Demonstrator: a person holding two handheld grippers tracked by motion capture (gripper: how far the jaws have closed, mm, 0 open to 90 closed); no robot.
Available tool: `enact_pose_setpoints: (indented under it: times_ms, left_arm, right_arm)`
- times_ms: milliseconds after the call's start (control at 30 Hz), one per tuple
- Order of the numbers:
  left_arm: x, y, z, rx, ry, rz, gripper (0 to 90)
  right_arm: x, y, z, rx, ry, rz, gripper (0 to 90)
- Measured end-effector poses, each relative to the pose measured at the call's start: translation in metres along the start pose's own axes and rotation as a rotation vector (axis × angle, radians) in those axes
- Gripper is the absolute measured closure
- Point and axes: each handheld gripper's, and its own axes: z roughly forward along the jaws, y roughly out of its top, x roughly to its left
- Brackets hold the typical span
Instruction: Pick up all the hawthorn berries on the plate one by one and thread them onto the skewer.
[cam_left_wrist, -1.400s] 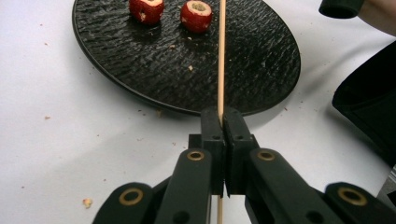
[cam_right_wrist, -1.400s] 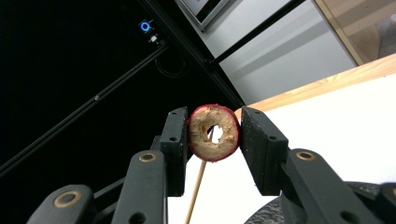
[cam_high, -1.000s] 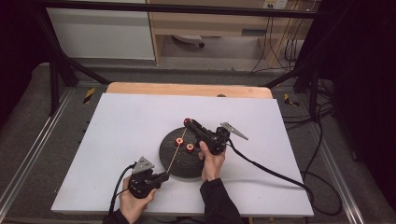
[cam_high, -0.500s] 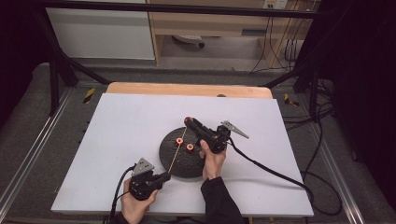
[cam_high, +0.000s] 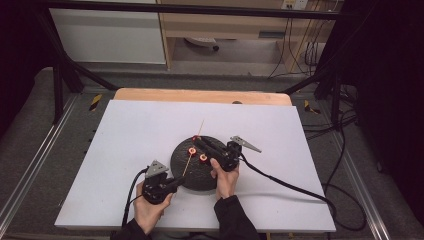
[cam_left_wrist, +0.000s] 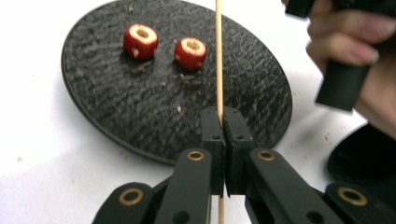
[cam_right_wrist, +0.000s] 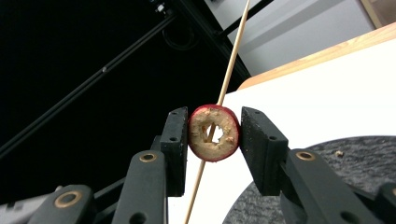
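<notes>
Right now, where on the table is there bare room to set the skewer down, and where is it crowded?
Free: the white board left of the black plate up to the wooden edge, and the stretch right of the right gripper above its cable. Crowded: the plate with two red fruit pieces, the skewer, both hands, and the left gripper.

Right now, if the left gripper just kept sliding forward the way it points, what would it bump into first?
Probably the black round plate: the left gripper, shut on the wooden stick, points across it. The two red fruit pieces sit left of its line, so it might pass them; depth is hard to judge.
</notes>
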Motion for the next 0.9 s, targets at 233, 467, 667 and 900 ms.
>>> enact_pose_setpoints:
  times_ms: [233,467,667,900]
  left_arm:
    - [-0.001,0.014,0.007,-0.010,0.002,0.017,88.5]
    - [0.001,0.021,0.011,-0.014,-0.001,0.025,88.6]
    - [0.003,0.021,0.013,-0.012,-0.006,0.042,88.6]
    - [0.005,0.018,0.009,-0.001,-0.006,0.082,88.5]
  right_arm:
    - [0.005,-0.008,-0.004,0.038,0.009,-0.020,63.3]
    - [0.009,-0.016,-0.007,0.077,0.009,-0.032,63.3]
    - [0.010,-0.019,-0.008,0.090,-0.001,-0.051,63.2]
    - [0.012,-0.017,-0.011,0.094,-0.005,-0.083,52.9]
